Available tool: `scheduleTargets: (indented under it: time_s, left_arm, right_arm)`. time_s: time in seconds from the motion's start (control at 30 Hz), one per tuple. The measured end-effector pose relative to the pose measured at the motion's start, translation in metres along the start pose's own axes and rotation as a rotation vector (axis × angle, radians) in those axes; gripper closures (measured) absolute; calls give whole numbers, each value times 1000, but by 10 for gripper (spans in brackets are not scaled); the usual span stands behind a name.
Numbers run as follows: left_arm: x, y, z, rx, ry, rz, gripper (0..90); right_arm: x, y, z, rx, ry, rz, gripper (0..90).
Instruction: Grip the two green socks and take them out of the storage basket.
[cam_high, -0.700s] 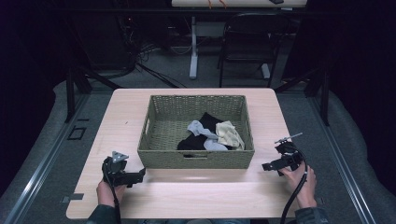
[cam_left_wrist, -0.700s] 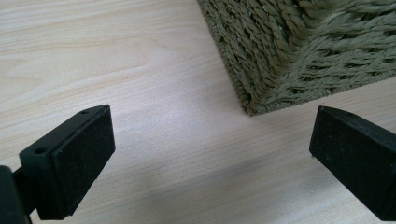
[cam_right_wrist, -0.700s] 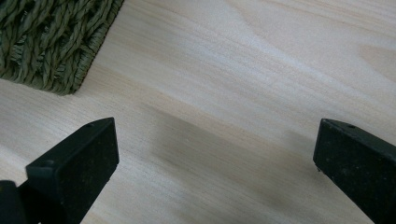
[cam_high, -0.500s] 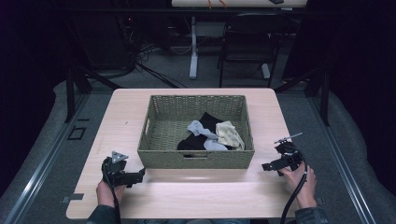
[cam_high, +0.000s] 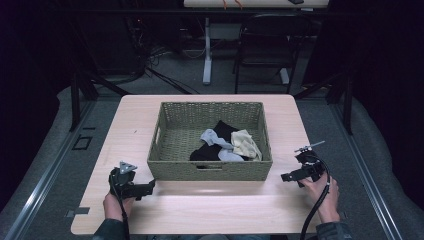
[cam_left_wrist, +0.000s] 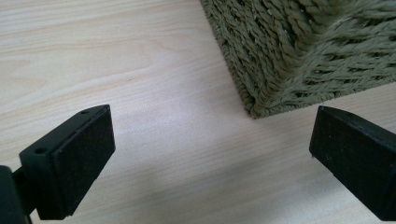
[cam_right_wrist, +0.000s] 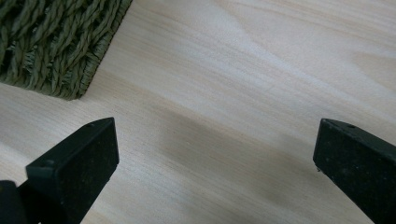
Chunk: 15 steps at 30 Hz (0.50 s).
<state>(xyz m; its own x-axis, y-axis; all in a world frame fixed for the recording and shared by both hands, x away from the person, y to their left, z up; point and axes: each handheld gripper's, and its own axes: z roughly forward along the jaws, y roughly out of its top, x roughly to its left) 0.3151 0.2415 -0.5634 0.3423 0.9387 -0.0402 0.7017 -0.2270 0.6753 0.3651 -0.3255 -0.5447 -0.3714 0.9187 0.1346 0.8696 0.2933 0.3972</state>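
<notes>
Pale wood table (cam_high: 150, 125) is seen from the high view, with dark floor around it. A green woven basket (cam_high: 175, 167) is set at its middle, a handle slot cut into each of its near and left walls. Inside the basket, toward its right half, a small heap of cloth pieces is piled: a black piece (cam_high: 205, 152), a grey piece (cam_high: 215, 140) laid across it, and a cream piece (cam_high: 246, 144) against the right wall.

Left gripper (cam_high: 148, 188) is held low at the near left of the table, just beside the basket's near left corner, with a grey three-cornered plate on top. In the left gripper view its jaws are spread wide; nothing is held between them, bare wood is seen in the gap, and the basket corner (cam_left_wrist: 289, 56) is seen just ahead.

Right gripper (cam_high: 286, 176) is held at the near right, near the basket's near right corner but apart from it. Its jaws too are spread wide over bare table (cam_right_wrist: 243, 93), nothing held, with the basket corner (cam_right_wrist: 51, 42) at upper left of the right gripper view.
</notes>
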Motion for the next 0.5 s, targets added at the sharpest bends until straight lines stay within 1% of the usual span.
scheduleTargets:
  time_s: [0.03, 0.07, 0.17, 0.2, 0.27, 0.3, 0.37, 0.4, 0.43, 0.47, 0.5]
  left_arm:
    - [0, 1, 1, 5, -3, 2, 1]
    - [0, 1, 2, 5, -4, 5, 1]
    - [-1, 1, 1, 2, -7, 2, 1]
    - [0, 0, 0, -1, -6, 0, 1]
    - [1, -1, -2, -2, -6, -1, 0]
    - [1, -2, -3, -6, -4, -5, 0]
    - [1, -2, -4, -9, -3, -9, 1]
    - [1, -2, -4, -8, -4, -8, 1]
    - [1, -3, -4, -6, -5, -5, 1]
    - [1, -3, -5, -8, -4, -11, 0]
    - [1, -4, -5, -7, -1, -11, 1]
  right_arm:
    - [0, 0, -1, -12, 4, 14, 0]
    - [-1, 1, -2, 3, -2, 9, 0]
    - [-2, 2, -4, -2, 0, 12, 0]
    - [-1, 5, -7, 4, -7, 14, 0]
    - [0, 9, -11, 16, 7, 12, 0]
    - [0, 10, -12, 11, 26, 23, 0]
    - [1, 13, -15, 9, 33, 19, 0]
    - [2, 13, -15, -9, 36, 33, 0]
    - [1, 14, -18, 5, 43, 20, 0]
    - [1, 16, -20, 1, 61, 18, 0]
    - [2, 17, -22, 2, 66, 13, 0]
